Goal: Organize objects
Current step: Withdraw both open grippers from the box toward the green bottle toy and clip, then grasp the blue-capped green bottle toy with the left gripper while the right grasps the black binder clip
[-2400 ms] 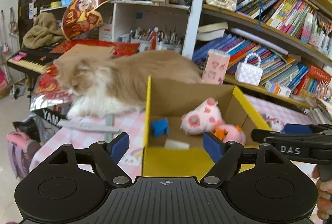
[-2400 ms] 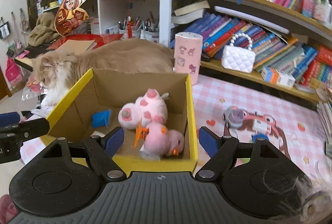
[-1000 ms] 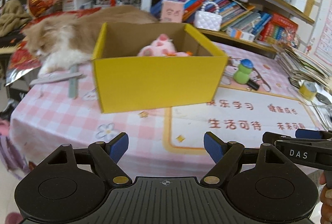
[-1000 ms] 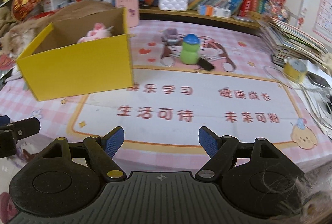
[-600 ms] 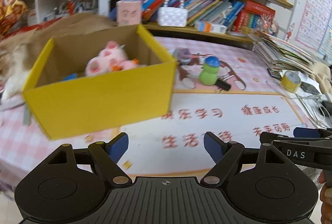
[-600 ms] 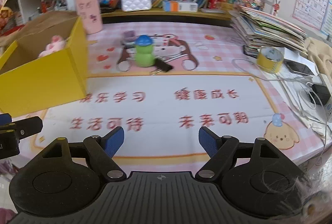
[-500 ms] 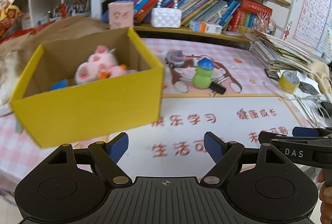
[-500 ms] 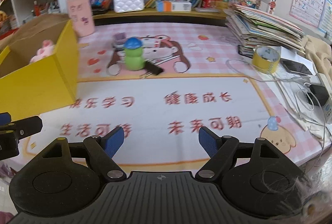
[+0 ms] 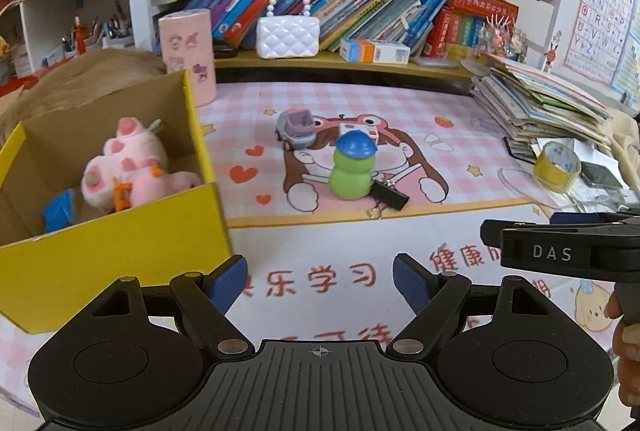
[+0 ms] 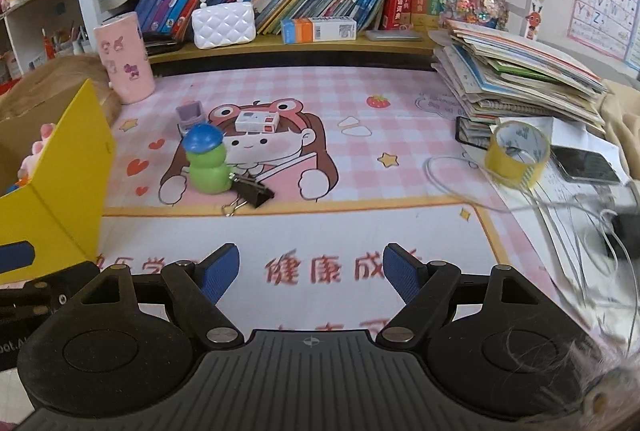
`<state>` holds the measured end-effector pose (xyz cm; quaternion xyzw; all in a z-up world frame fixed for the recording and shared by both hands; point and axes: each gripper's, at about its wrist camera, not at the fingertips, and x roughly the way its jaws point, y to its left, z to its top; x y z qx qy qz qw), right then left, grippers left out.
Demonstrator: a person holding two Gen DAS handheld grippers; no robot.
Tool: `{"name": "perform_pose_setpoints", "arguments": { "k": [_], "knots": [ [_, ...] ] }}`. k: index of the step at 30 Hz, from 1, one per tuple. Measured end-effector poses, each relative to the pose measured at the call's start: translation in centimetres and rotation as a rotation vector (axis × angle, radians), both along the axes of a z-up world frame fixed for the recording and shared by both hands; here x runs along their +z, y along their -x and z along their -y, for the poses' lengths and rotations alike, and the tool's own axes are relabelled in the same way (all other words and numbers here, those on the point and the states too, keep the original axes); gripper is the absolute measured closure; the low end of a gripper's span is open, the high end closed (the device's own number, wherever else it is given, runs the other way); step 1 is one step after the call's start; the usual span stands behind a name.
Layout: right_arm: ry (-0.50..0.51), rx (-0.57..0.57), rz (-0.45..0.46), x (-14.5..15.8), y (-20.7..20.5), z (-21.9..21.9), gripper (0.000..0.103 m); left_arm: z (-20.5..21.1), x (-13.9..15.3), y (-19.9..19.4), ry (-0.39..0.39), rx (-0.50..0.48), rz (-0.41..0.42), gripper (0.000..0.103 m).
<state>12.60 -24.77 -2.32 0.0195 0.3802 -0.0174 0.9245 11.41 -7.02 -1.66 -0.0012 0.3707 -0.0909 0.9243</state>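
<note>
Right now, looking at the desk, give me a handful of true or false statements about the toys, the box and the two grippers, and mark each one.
1. The pink plush lies inside the yellow box. True.
2. The green toy with the blue cap is inside the box. False: it stands on the pink mat, outside it.
3. The black binder clip lies right beside the green toy. True.
4. The left gripper grips the clip. False: its jaws are open and empty.
5. The right gripper is open with nothing between its pads. True.
6. The yellow tape roll sits on the bookshelf. False: it rests on the desk near the stacked books.
</note>
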Motion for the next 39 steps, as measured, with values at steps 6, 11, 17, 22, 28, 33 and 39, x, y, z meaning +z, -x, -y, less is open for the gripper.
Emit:
{"name": "perform_pose_setpoints", "arguments": {
  "k": [6,11,17,22,28,33,39],
  "knots": [
    [-0.007,0.031,-0.011,-0.3,-2.4,1.5,0.026,1.8,-0.2,-1.8,-0.008,0.018,-0.011,0.021],
    [-0.009,0.05,-0.019,-0.5,-4.3,2.8,0.026,3.2,-0.4,-3.4,-0.01,0.033,-0.02,0.021],
    [-0.012,0.069,-0.029,-0.9,-6.3,4.1,0.026,4.4,-0.5,-5.5,-0.01,0.056,-0.023,0.021],
    [-0.009,0.089,-0.042,-1.3,-7.8,4.7,0.026,5.0,-0.3,-7.5,-0.01,0.073,-0.014,0.021],
    [-0.019,0.125,-0.047,-2.1,-9.0,5.1,0.028,5.1,-0.3,-10.0,0.014,0.112,-0.017,0.023],
    [0.006,0.283,-0.014,-3.3,-9.3,4.1,0.037,5.5,-0.7,-12.1,0.013,0.109,-0.021,0.025],
    [-0.014,0.42,-0.029,-4.4,-10.4,2.0,0.049,6.0,-1.8,-14.9,0.009,0.107,-0.049,0.037]
  ]
}}
